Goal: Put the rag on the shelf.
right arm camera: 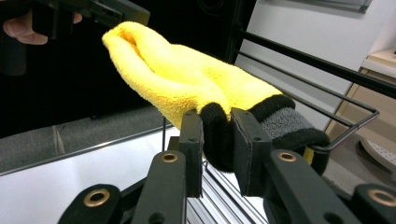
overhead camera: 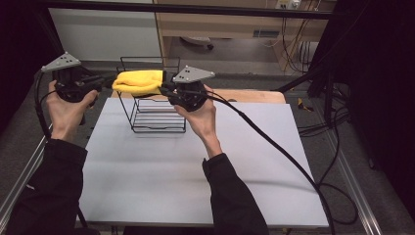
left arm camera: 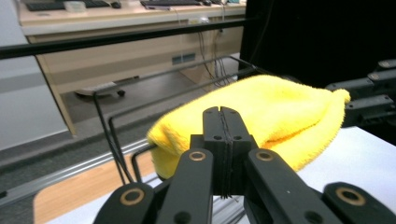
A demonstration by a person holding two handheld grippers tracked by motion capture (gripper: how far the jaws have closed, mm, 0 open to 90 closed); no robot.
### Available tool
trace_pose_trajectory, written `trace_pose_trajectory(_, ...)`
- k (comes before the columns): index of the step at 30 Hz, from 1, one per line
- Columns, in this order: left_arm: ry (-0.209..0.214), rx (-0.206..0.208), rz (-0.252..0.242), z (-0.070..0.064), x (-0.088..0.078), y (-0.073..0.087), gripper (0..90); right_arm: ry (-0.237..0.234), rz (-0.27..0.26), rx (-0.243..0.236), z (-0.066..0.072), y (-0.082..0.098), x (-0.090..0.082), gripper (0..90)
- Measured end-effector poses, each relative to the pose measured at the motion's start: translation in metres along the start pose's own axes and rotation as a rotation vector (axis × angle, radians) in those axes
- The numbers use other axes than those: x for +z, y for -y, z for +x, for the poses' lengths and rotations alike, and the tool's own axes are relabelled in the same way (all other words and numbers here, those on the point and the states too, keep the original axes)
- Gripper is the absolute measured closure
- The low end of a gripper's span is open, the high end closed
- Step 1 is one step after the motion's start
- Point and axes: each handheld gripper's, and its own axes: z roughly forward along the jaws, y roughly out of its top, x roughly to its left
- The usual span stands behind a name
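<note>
Yellow cloth (overhead camera: 138,81) hangs across the top of the wire rack (overhead camera: 157,115), its black hem clamped between the narrowly parted jaws of the right gripper (right arm camera: 217,140), while the left gripper (left arm camera: 222,140) is closed tight at its other end.

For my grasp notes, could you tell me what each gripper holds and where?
The right gripper pinches the yellow mitt by its black cuff. The left gripper is shut on its opposite tip.

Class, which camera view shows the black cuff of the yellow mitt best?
The right gripper view: the black cuff sits close up, pinched between the right gripper fingers. The left gripper view gives the yellow mitt from its far end; the high view makes it small.
</note>
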Motion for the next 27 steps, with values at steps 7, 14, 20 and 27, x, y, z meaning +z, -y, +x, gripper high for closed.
trace_pose_trajectory(7, 0.031, 0.007, 0.022, -0.002, 0.005, 0.017, 89.9, -0.006, 0.029, 0.005, 0.001, 0.004, 0.001, 66.9)
trace_pose_trajectory(14, 0.032, 0.032, 0.056, -0.003, 0.012, 0.027, 90.0, -0.012, 0.012, 0.026, 0.002, -0.001, -0.006, 46.9)
trace_pose_trajectory(20, 0.025, 0.058, 0.091, -0.006, 0.024, 0.037, 90.0, -0.043, 0.008, 0.091, -0.002, -0.003, -0.002, 71.0)
trace_pose_trajectory(27, 0.007, 0.064, 0.111, -0.004, 0.031, 0.047, 90.0, -0.045, 0.114, 0.138, -0.006, 0.014, 0.018, 90.0)
